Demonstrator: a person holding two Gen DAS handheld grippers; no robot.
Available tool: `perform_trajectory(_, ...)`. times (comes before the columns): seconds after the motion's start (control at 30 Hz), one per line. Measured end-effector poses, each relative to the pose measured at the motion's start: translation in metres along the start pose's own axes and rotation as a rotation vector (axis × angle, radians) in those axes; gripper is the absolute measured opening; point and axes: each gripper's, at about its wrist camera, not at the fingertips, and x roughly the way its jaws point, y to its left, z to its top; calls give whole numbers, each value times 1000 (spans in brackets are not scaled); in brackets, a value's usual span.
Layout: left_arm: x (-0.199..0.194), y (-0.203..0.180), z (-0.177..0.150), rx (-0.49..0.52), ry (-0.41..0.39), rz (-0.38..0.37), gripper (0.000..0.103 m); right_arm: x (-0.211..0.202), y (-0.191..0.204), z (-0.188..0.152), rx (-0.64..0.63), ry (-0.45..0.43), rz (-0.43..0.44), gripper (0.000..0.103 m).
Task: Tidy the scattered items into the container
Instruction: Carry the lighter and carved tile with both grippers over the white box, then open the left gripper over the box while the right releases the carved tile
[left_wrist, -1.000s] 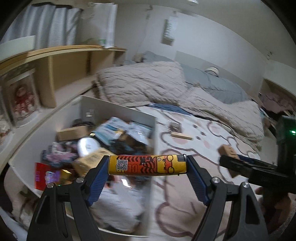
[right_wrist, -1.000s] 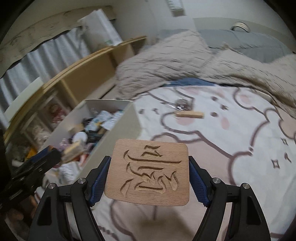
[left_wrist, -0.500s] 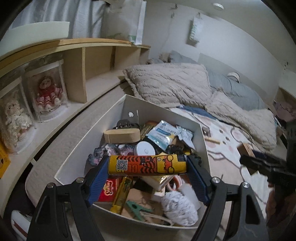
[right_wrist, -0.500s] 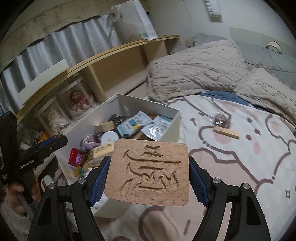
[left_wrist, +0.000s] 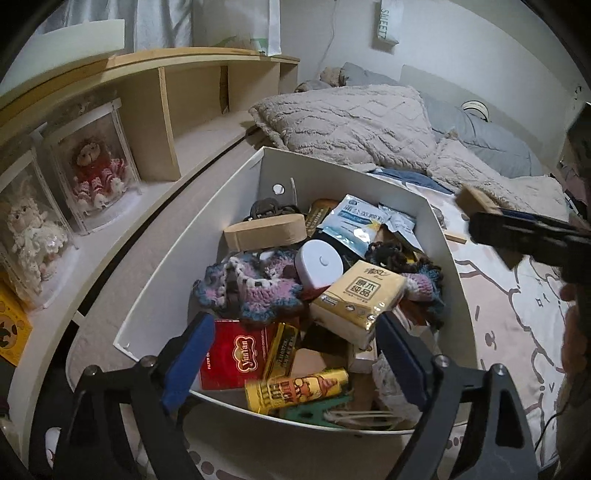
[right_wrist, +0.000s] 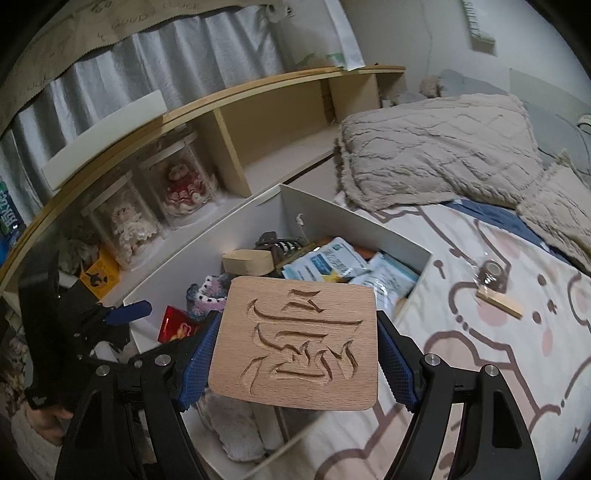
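Note:
The white box (left_wrist: 458, 295) stands on the bed, packed with several items. My left gripper (left_wrist: 293, 328) hangs over its near end. Its jaws are opening, with nothing between them. A yellow printed tube (left_wrist: 295, 391) lies just below them in the box, blurred. My right gripper (right_wrist: 295, 332) is shut on a carved wooden plaque (right_wrist: 295, 339), held flat above the box's (right_wrist: 229, 229) near right corner. From the left wrist view that gripper (left_wrist: 517, 236) and the plaque (left_wrist: 476, 201) show at the right. A small wooden block (right_wrist: 498, 301) and a tape roll in clear wrap (right_wrist: 493, 275) lie on the bedsheet.
A wooden shelf (left_wrist: 147, 122) runs along the left, with dolls in clear cases (left_wrist: 92, 166). A beige knitted pillow (left_wrist: 351, 122) and a grey quilt (left_wrist: 491, 140) lie behind the box. A cartoon-print sheet (right_wrist: 480, 350) spreads to the right of the box.
My left gripper moved over the box and its jaws spread; the yellow tube left them and dropped into the box. My right gripper carried the plaque left, over the box's corner.

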Motion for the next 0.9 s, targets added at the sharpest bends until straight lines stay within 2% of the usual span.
perform_trajectory(0.27, -14, 3, 3, -54, -55, -15, 89, 41, 7, 18, -65, 55, -51, 79)
perform_trajectory(0.37, -17, 4, 1, -108, -59, -52, 89, 57, 5, 30, -67, 75, -61, 79)
perform_trajectory(0.53, -28, 1, 2, -99, -93, -54, 89, 90, 13, 50, -109, 116, -113, 79)
perform_trajectory(0.6, -32, 3, 2, -118, -102, -70, 89, 107, 12, 58, -88, 149, -146, 79)
perform_trajectory(0.9, -41, 11, 5, -121, -135, -70, 89, 162, 9, 85, 31, 208, -147, 80)
